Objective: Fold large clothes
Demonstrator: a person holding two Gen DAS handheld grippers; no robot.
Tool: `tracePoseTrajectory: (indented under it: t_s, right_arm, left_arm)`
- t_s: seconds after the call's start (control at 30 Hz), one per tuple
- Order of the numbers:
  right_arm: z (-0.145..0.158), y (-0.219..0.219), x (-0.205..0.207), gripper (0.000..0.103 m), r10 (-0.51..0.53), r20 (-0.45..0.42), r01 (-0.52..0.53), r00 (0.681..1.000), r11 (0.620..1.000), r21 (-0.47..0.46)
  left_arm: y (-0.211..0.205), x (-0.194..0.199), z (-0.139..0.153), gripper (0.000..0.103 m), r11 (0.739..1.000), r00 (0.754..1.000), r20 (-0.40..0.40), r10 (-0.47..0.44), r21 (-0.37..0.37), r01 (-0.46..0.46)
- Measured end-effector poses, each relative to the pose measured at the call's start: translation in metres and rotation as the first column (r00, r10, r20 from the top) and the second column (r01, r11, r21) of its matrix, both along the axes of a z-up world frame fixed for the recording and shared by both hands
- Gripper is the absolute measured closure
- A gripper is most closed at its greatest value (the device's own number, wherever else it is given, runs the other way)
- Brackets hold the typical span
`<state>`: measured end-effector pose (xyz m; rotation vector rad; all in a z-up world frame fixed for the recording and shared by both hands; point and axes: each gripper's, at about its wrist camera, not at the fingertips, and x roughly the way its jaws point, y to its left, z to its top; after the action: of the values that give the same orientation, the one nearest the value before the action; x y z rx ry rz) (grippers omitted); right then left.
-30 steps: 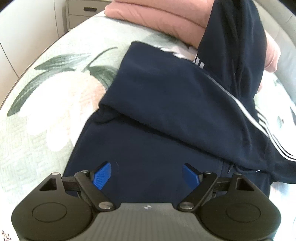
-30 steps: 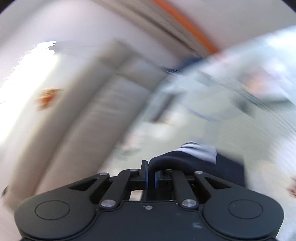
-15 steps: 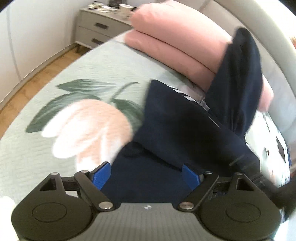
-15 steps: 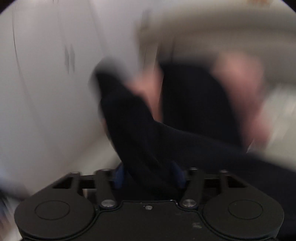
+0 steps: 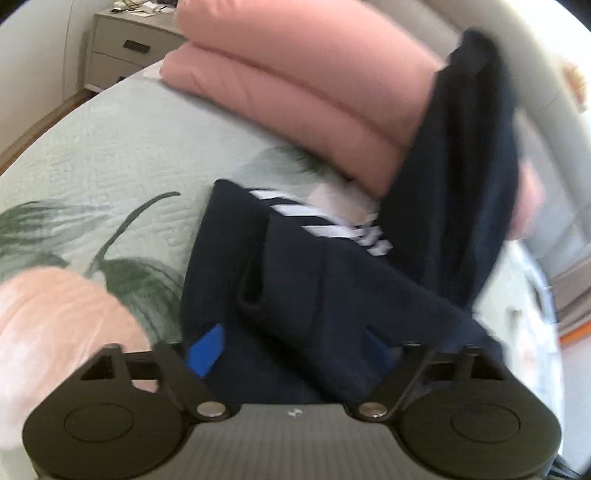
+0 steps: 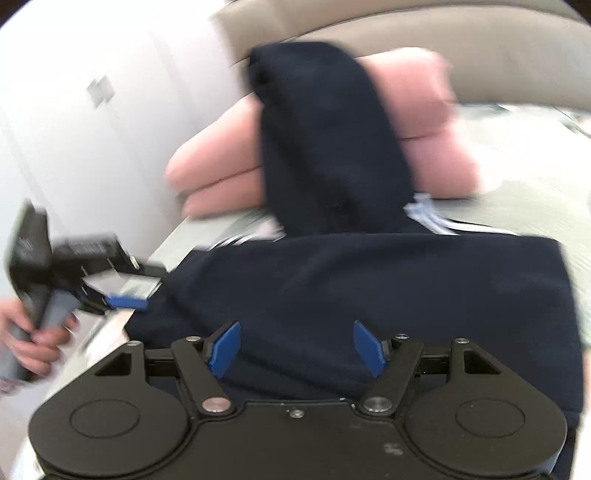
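Note:
A navy garment with white stripes [image 5: 295, 280] lies partly folded on the bed. One dark part of it [image 5: 458, 192] stands up in the air against the pink pillows; it also shows in the right wrist view [image 6: 332, 147]. My left gripper [image 5: 291, 350] is open low over the garment, and a fold of cloth covers its right pad. My right gripper [image 6: 297, 349] is open and empty just above the garment [image 6: 369, 295]. The left gripper [image 6: 110, 295] also shows at the left of the right wrist view, held in a hand.
The bed has a pale green quilt [image 5: 110, 155] with a pink flower print [image 5: 55, 325]. Two pink pillows [image 5: 314, 81] lie stacked at the head, against a beige headboard [image 6: 443, 33]. A grey nightstand [image 5: 125, 48] stands beyond the bed. A white wall [image 6: 92, 110] is to the left.
My right gripper has opened and let go of the navy cloth it held a second ago. The flung part of the garment is coming down over the rest. My left gripper has tilted up toward the pillows.

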<state>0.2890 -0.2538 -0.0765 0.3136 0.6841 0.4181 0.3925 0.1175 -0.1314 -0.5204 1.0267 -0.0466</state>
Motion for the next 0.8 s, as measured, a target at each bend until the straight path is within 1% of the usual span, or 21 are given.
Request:
tracePoseTrajectory:
  t_s: [0.03,0.07,0.1,0.17,0.2,0.23,0.27,0.3,0.33,0.37,0.4,0.43,0.47,0.5,0.53,0.6,0.63,0.67,0.73,0.77,0.8]
  right_arm:
    - [-0.002,-0.009,-0.002,0.021,-0.024,-0.009,0.024,1.000,0.999,0.022]
    - [-0.002,-0.018,-0.006,0.021,-0.045,-0.012,0.046,0.999,0.999,0.027]
    - [-0.002,-0.023,-0.008,0.021,-0.068,-0.003,0.068,0.998,0.998,0.012]
    - [0.001,-0.029,-0.020,0.021,-0.109,0.045,0.110,0.993,0.993,-0.029]
    - [0.002,-0.032,-0.026,0.022,-0.127,0.074,0.131,0.989,0.990,-0.053]
    - [0.004,-0.032,-0.028,0.022,-0.145,0.089,0.152,0.985,0.985,-0.082]
    - [0.005,-0.032,-0.029,0.022,-0.158,0.097,0.169,0.983,0.979,-0.116]
    - [0.003,-0.024,-0.024,0.021,-0.156,0.103,0.171,0.982,0.973,-0.155]
    - [0.003,-0.021,-0.019,0.021,-0.156,0.098,0.172,0.983,0.966,-0.194]
    - [-0.003,-0.016,-0.009,0.021,-0.161,0.076,0.174,0.984,0.958,-0.228]
    - [-0.011,-0.011,0.002,0.021,-0.164,0.033,0.167,0.986,0.950,-0.263]
    - [-0.018,-0.008,0.013,0.020,-0.165,-0.023,0.152,0.986,0.945,-0.289]
    - [-0.027,-0.010,0.022,0.020,-0.171,-0.097,0.133,0.981,0.941,-0.310]
    - [-0.039,-0.011,0.032,0.020,-0.186,-0.176,0.122,0.967,0.938,-0.324]
    - [-0.044,-0.011,0.036,0.020,-0.192,-0.182,0.122,0.964,0.933,-0.339]
    - [-0.036,-0.005,0.034,0.020,-0.202,-0.134,0.136,0.970,0.912,-0.386]
    - [-0.030,-0.003,0.033,0.020,-0.207,-0.115,0.149,0.972,0.913,-0.380]
    - [-0.022,0.000,0.030,0.020,-0.195,-0.084,0.155,0.977,0.925,-0.348]
    - [-0.010,0.007,0.027,0.020,-0.143,-0.045,0.124,0.989,0.947,-0.295]
    - [-0.008,0.015,0.028,0.018,-0.110,-0.042,0.093,0.993,0.952,-0.290]
    - [-0.008,0.024,0.030,0.015,-0.080,-0.053,0.060,0.995,0.951,-0.303]
  left_arm:
    - [-0.003,0.005,-0.006,0.063,1.000,1.000,-0.011,0.005,0.020,-0.005]
    - [-0.004,0.007,-0.008,0.086,1.000,1.000,0.004,-0.002,0.030,0.002]
    - [-0.007,0.004,-0.004,0.092,0.999,0.999,0.040,-0.014,0.039,0.012]
    - [-0.012,-0.012,0.016,0.093,0.998,0.991,0.132,-0.020,0.069,0.011]
    - [-0.013,-0.023,0.027,0.093,0.998,0.986,0.167,-0.015,0.062,0.005]
    - [-0.011,-0.033,0.034,0.093,0.999,0.983,0.181,0.009,0.031,-0.015]
    - [-0.010,-0.041,0.037,0.093,0.999,0.984,0.177,0.035,0.006,-0.037]
    - [-0.010,-0.047,0.038,0.092,0.998,0.985,0.162,0.059,0.011,-0.061]
    - [-0.012,-0.049,0.035,0.092,0.996,0.988,0.142,0.063,0.052,-0.071]
    - [-0.017,-0.047,0.027,0.088,0.988,0.992,0.108,0.059,0.134,-0.074]
    - [-0.020,-0.040,0.016,0.076,0.974,0.996,0.065,0.061,0.215,-0.073]
    - [-0.022,-0.034,0.004,0.073,0.958,0.998,0.020,0.064,0.278,-0.067]
    - [-0.020,-0.030,-0.004,0.071,0.955,0.999,0.003,0.052,0.291,-0.051]
    - [-0.019,-0.032,-0.005,0.068,0.958,0.999,0.018,0.041,0.285,-0.045]
    - [-0.020,-0.034,0.000,0.064,0.958,0.999,0.034,0.032,0.284,-0.041]
    - [-0.024,-0.038,0.013,0.036,0.952,0.998,0.061,0.000,0.306,-0.019]
    - [-0.029,-0.041,0.020,0.031,0.944,0.996,0.087,-0.016,0.330,-0.014]
    - [-0.034,-0.045,0.028,0.024,0.933,0.992,0.123,-0.037,0.358,-0.010]
    - [-0.049,-0.050,0.040,0.023,0.912,0.979,0.177,-0.098,0.411,0.017]
    - [-0.057,-0.049,0.041,0.021,0.902,0.974,0.179,-0.137,0.429,0.048]
    - [-0.064,-0.045,0.038,0.020,0.896,0.973,0.163,-0.163,0.438,0.076]
